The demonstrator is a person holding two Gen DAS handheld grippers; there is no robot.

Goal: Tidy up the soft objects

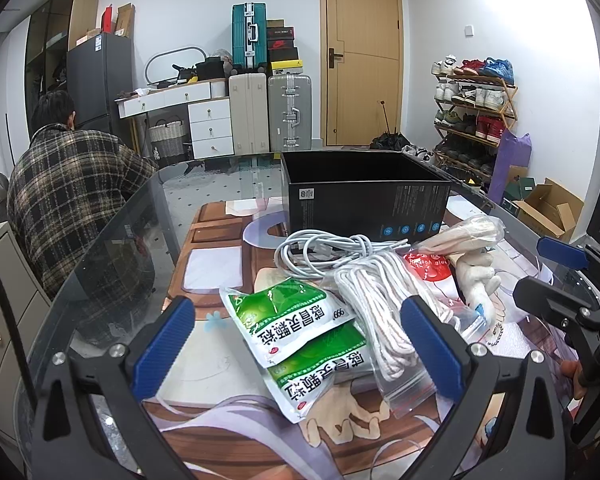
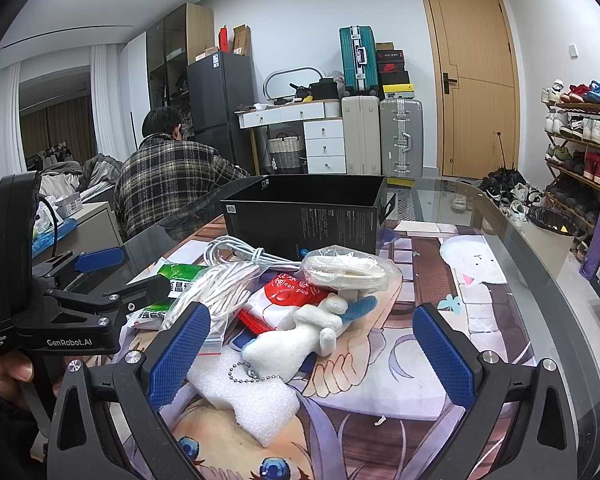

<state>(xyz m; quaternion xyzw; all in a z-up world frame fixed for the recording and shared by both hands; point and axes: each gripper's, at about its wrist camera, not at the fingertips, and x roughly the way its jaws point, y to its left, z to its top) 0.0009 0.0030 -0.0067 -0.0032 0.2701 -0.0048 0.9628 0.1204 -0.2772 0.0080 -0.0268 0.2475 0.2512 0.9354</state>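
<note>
Your open black box (image 1: 364, 196) stands toward the far edge of the glass-topped desk (image 1: 112, 248), mouth up, seemingly set there to receive the pile heaped just in front of it. Your left gripper (image 1: 300, 344) hovers with fingers spread wide over the two green sachets (image 1: 292, 320), numbered "999", beside the bagged white rope (image 1: 376, 300). Your right gripper (image 2: 312, 356), also spread wide and empty, frames the white plush keychain (image 2: 300, 336) lying on a foam block (image 2: 252, 400) near the desk's front edge. A red pack (image 2: 288, 292) reads "balloon glue". "GenRobot.AI" marks the left tool's body.
</note>
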